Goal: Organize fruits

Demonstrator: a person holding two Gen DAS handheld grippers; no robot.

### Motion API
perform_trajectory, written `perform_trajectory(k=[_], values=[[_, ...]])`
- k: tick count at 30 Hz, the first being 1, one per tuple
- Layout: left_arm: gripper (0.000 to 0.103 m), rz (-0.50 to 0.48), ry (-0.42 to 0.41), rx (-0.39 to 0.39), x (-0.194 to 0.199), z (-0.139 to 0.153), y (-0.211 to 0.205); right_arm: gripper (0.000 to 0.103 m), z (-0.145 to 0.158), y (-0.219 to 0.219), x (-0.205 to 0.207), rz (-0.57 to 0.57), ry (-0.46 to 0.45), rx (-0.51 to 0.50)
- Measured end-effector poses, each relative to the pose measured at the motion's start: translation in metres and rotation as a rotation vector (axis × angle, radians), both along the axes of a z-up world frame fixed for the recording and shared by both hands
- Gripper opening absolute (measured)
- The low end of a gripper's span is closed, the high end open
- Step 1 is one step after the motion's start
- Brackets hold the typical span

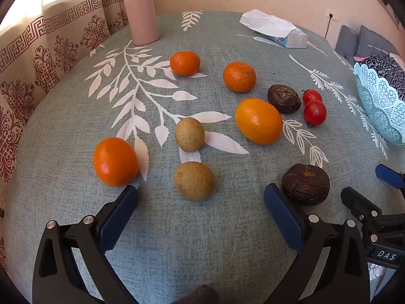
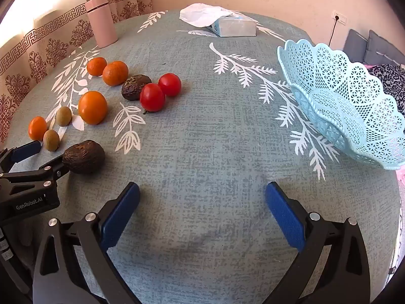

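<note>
Fruit lies loose on the teal leaf-print tablecloth [image 2: 202, 131]: several oranges, the biggest one [image 1: 258, 121] in the middle, two tan round fruits [image 1: 193, 181], two dark wrinkled fruits [image 1: 305, 184] and two red tomatoes [image 2: 152, 97]. An empty light blue lattice basket [image 2: 336, 101] stands at the table's right side. My left gripper [image 1: 201, 191] hangs open over the near fruits; the closer tan fruit lies just beyond its fingertips and a dark fruit sits beside its right finger. My right gripper [image 2: 202, 190] is open above bare cloth, to the left of the basket.
A pink tumbler [image 1: 141, 12] stands at the far left by the patterned curtain [image 1: 38, 58]. A tissue pack [image 2: 231, 26] lies at the table's far edge. Grey cushions [image 2: 374, 48] and patterned fabric sit beyond the right edge. Open cloth lies between the fruit and the basket.
</note>
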State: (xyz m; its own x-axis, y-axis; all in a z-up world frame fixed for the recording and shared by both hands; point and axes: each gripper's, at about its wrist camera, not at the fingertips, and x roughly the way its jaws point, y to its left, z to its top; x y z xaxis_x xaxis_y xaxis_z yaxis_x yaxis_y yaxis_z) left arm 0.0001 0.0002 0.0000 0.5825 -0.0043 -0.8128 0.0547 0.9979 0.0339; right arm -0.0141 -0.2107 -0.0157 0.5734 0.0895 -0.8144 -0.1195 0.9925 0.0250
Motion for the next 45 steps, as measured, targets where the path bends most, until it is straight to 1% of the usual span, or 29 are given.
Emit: perform_trajectory(k=[10,13,17,45], values=[[0.098,0.000,0.001,0.006,0.0000,-0.0001,-0.0002,0.101,0.0013,-0.0003,0.0000,0.000,-0.001,0.000],[0.098,0.000,0.001,0.006,-0.0001,-0.0001,-0.0002,0.101,0.0019,0.0030,-0.0011,-0.016,-0.001,-0.013],[0.098,0.000,0.001,0.006,0.0000,-0.0001,-0.0002,0.101,-0.0003,0.0019,0.0013,-0.015,0.000,-0.001],[0.098,0.000,0.001,0.007,0.0000,-0.0001,-0.0002,0.101,-0.0018,0.0014,0.0025,-0.015,0.001,0.000]])
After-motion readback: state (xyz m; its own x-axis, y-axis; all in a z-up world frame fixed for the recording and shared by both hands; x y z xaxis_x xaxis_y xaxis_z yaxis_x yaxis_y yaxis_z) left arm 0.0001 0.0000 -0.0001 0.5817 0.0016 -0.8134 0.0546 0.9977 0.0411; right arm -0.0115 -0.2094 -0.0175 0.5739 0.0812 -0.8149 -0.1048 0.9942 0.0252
